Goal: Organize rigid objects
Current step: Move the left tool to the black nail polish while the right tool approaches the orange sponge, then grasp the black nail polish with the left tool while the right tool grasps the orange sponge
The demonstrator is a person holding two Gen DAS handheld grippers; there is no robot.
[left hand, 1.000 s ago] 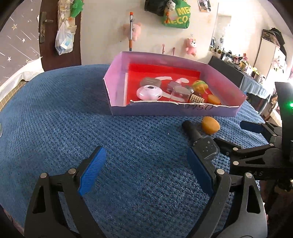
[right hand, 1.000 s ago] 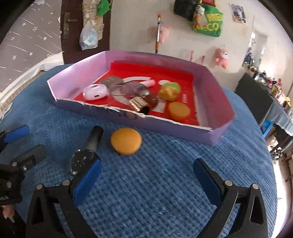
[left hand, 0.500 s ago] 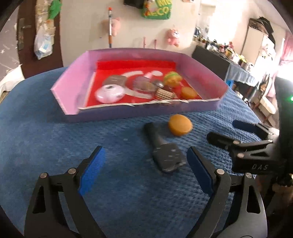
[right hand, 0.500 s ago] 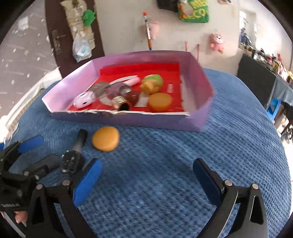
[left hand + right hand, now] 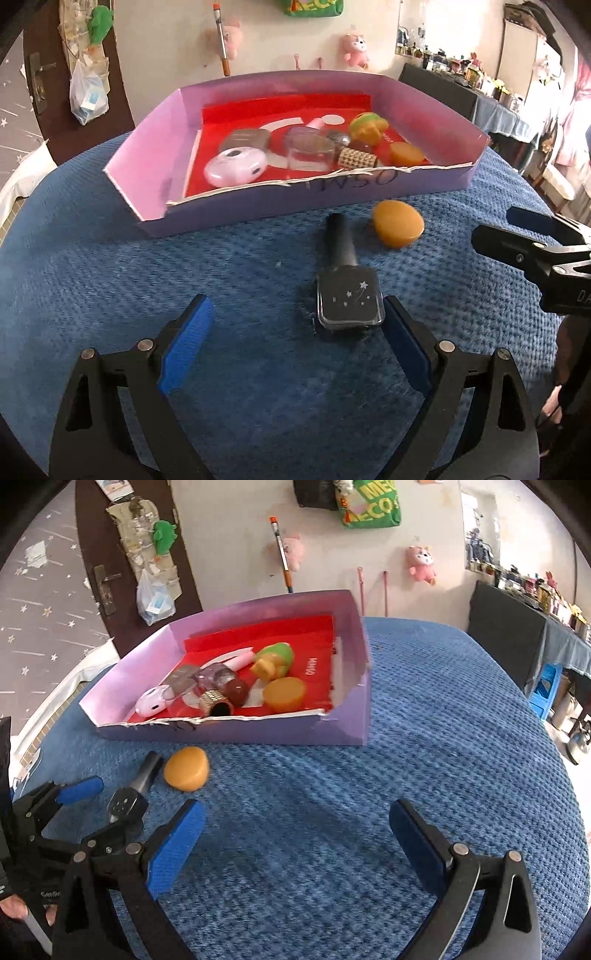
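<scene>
In the left wrist view, the left claw (image 5: 295, 354) is seen at the bottom of the frame, spread wide with nothing held between its blue pads (image 5: 186, 349). A dark bottle with a square star-marked base (image 5: 347, 291) is laid on the blue textured cloth (image 5: 110, 288) just above the right pad, close to it, its narrow neck pointed toward the upper part of the frame; whether the pad touches it cannot be told. An orange disc (image 5: 398, 228) is found just right of the bottle's neck. Above both, in the centre of the frame, a purple tray with a red floor (image 5: 258, 201) is placed; a white round gadget (image 5: 236, 170), a clear cup (image 5: 309, 154), a gold studded cylinder (image 5: 357, 159), a second orange disc (image 5: 406, 154) and a green and yellow toy (image 5: 367, 127) are gathered inside it. The right claw (image 5: 532, 240) is seen at the right edge.

In the right wrist view, the right claw (image 5: 295, 845) is shown at the bottom of the frame, opened wide and empty. The bottle (image 5: 135, 794) and the loose orange disc (image 5: 186, 769) are seen at the lower left, just below the tray's (image 5: 258, 733) near wall. The left claw (image 5: 70, 812) is visible at the left edge beside the bottle's base.
</scene>
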